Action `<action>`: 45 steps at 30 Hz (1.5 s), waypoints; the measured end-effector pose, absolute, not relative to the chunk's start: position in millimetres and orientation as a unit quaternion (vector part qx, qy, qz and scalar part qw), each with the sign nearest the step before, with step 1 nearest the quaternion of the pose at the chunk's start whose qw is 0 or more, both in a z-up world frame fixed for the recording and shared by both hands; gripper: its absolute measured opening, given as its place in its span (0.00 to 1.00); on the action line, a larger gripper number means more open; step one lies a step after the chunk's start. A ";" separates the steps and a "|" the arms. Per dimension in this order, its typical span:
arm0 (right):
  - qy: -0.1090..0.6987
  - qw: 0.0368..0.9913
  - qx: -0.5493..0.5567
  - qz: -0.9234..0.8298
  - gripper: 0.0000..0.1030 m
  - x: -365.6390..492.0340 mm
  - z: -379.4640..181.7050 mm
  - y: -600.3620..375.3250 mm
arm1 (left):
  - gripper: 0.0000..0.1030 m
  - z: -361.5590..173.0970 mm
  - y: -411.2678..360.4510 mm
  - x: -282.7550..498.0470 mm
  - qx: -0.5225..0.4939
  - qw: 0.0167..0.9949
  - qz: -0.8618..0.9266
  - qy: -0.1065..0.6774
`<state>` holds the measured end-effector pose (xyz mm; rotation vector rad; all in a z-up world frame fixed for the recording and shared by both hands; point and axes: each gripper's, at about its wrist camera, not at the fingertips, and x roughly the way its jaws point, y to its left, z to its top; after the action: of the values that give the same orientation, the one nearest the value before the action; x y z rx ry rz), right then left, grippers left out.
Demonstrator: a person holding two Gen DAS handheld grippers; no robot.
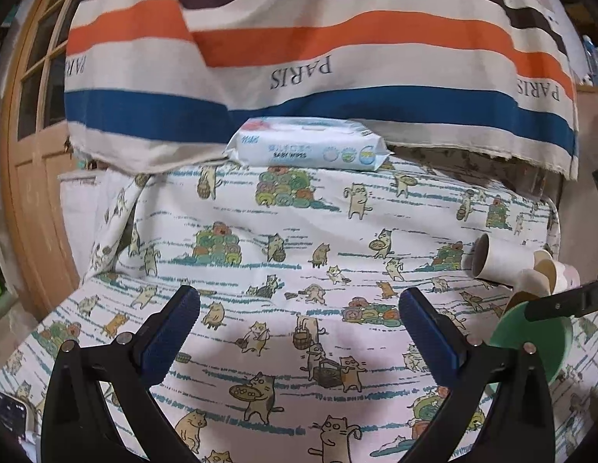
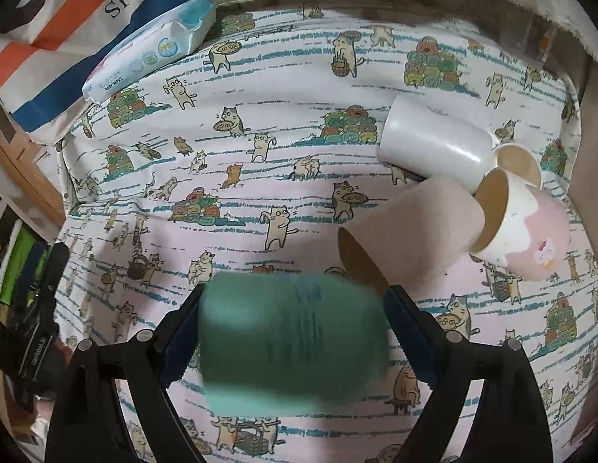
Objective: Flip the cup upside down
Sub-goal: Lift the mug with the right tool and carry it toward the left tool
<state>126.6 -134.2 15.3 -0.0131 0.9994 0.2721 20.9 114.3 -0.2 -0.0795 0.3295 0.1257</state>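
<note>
Right wrist view: the green cup (image 2: 295, 335) is clamped between the two blue-padded fingers (image 2: 179, 343) of the right gripper (image 2: 293, 332), its side wall turned toward the lens and crossed by fine printed lines. The cup is blurred, so which end is its mouth cannot be told from this view. It is held above the cat-print cloth (image 2: 260, 177) that covers the table.

Beyond the held cup and to its right, further cups are clustered on the cloth: a brown paper cup (image 2: 410, 231) lying on its side with its open end facing the camera, a white cup (image 2: 434, 142) lying on its side behind it, and a pink-and-white cup (image 2: 526, 227) tipped over, its brown-lined mouth toward the brown cup. A fourth rim (image 2: 519, 162) is seen between the white and the pink cups (little of it is visible). A pack of baby wipes (image 2: 152, 50) lies at the far left edge of the cloth, against a striped fabric (image 2: 67, 31) printed with "PARIS".

From the left wrist view, the left gripper (image 1: 299, 332) is seen spread wide with nothing between its fingers (image 1: 171, 332), hovering over bare cloth. At the right edge the green cup (image 1: 530, 332) shows its inner hollow, with a black finger of the right gripper (image 1: 569, 301) across it.
</note>
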 end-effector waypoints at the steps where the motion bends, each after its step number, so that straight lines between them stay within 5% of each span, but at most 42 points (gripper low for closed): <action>1: 0.476 0.868 -0.013 0.139 0.88 125.5 14.7 -130.7 | 0.99 0.3 111.7 20.2 -0.033 0.984 0.061 0.161; 15: 0.382 0.900 -0.039 0.208 0.88 108.3 43.9 -149.4 | 0.99 9.0 72.9 -5.0 0.007 0.989 -0.017 0.146; 18: 0.387 0.896 -0.042 0.217 0.63 109.4 43.7 -158.5 | 0.99 9.7 43.1 -5.7 0.022 0.980 -0.065 0.185; 27: 0.370 0.897 -0.012 0.243 0.62 99.8 33.3 -197.4 | 0.93 0.7 -21.4 -7.8 0.051 0.958 -0.118 0.257; 31: 0.377 0.887 -0.002 0.268 0.39 110.8 27.5 -206.6 | 0.91 -15.3 -36.2 3.5 0.063 0.947 -0.108 0.296; 40: 0.408 0.843 0.064 0.346 0.30 130.7 4.3 -216.9 | 0.84 -21.0 -26.2 21.7 0.048 0.940 -0.073 0.329; 45: 0.409 0.830 0.079 0.371 0.28 124.2 1.0 -220.2 | 0.58 -17.9 -13.8 30.2 0.039 0.943 -0.050 0.328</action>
<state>124.2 -220.2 1.0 0.1677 0.8679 0.7879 30.2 -13.8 -17.9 0.0802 0.6679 -0.1018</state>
